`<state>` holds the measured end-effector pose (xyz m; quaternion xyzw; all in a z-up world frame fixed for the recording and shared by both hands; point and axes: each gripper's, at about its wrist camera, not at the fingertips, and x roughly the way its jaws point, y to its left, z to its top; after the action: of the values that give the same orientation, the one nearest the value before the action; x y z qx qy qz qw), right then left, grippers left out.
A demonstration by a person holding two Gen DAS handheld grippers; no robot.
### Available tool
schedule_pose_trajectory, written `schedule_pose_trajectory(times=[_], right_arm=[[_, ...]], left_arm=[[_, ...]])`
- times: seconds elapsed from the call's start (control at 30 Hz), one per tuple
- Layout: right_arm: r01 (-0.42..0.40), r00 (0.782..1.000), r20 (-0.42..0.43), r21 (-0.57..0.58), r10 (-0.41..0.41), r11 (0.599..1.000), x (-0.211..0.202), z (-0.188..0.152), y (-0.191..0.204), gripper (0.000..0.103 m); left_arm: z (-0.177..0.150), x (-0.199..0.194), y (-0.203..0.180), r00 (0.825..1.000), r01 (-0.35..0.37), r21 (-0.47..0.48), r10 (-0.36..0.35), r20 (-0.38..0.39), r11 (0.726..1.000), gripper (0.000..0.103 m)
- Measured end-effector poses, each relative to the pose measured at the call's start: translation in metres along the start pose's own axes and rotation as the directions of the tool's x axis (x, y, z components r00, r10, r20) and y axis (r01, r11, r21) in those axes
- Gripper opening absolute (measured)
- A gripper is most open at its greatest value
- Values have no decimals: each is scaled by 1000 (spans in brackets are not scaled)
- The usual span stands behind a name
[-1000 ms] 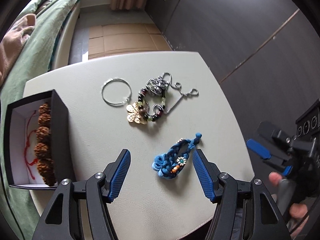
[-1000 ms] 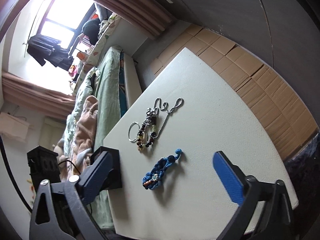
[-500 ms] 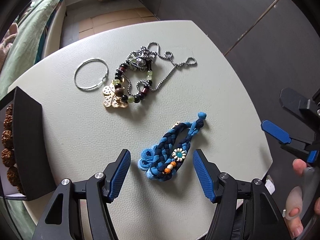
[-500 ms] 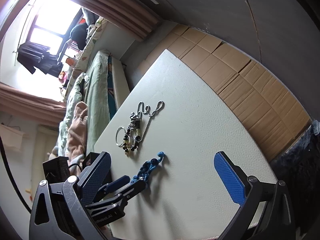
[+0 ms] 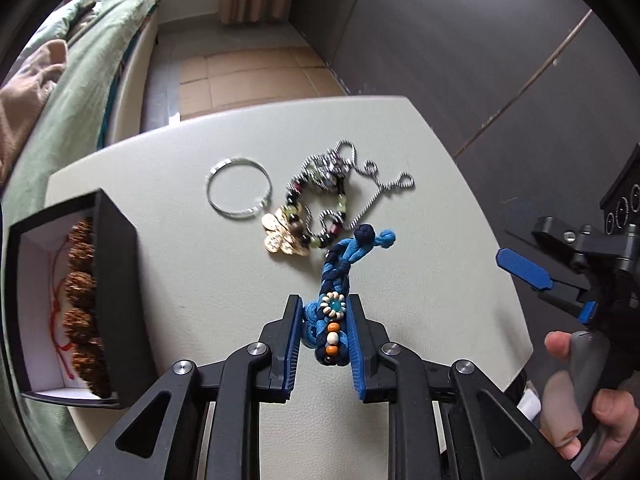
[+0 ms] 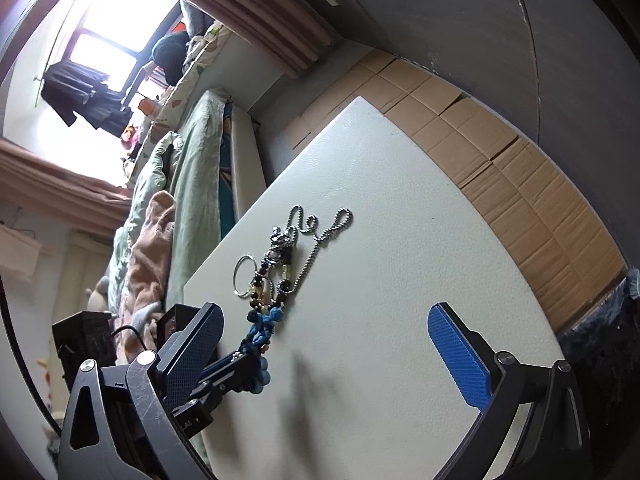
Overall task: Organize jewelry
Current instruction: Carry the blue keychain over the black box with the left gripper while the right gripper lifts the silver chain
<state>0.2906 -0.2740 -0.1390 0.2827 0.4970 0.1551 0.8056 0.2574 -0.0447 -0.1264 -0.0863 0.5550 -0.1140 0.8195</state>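
My left gripper [image 5: 323, 312] is shut on the blue braided bracelet [image 5: 336, 276] with a flower bead, held above the white table [image 5: 180, 280]. The bracelet also shows in the right wrist view [image 6: 262, 330], gripped by the left gripper [image 6: 236, 364]. A silver bangle [image 5: 239, 192], a beaded bracelet with gold charm [image 5: 304, 220] and a silver chain [image 5: 376, 192] lie beyond. A black box [image 5: 112, 292] at the left holds a brown bead bracelet [image 5: 82, 304]. My right gripper [image 6: 324, 356] is open and empty; it also shows at the right [image 5: 560, 276].
A bed with green bedding [image 5: 60, 80] runs along the table's left side. Cardboard sheets [image 6: 500, 168] cover the floor beyond the table. A dark wall [image 5: 480, 40] stands to the right. The table's edge [image 5: 524, 344] is close on the right.
My left gripper has closed on the blue braided bracelet and lifted it off the table, tilting up so the box shows again. The right gripper stays open.
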Motion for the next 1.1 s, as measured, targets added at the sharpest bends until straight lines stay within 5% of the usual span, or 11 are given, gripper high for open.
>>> schedule_pose_trajectory(times=[0.17,0.33,0.57,0.97,1.07,1.1], right_arm=[[-6,1000,-5,-88,5,996,15,10,25,98],[-17,999,-38,-147,11,989,33,17,42,77],[15,996,-85,-192,-32,981,69,31,57,63],[160,968,-138,-316,-212,935,120,36,79,49],[232,952,-103,-365,-287,902,123,35,86,35],[251,948,-90,-374,-305,893,124,36,86,23]], left_arm=[[8,-20,17,997,-7,-73,13,78,997,22],[14,-36,36,990,-8,-141,27,138,990,22],[18,-52,58,978,-6,-223,53,203,975,22],[18,-70,98,965,3,-329,84,250,944,22],[16,-72,102,963,4,-342,89,254,940,22],[16,-72,102,962,5,-347,90,256,938,22]])
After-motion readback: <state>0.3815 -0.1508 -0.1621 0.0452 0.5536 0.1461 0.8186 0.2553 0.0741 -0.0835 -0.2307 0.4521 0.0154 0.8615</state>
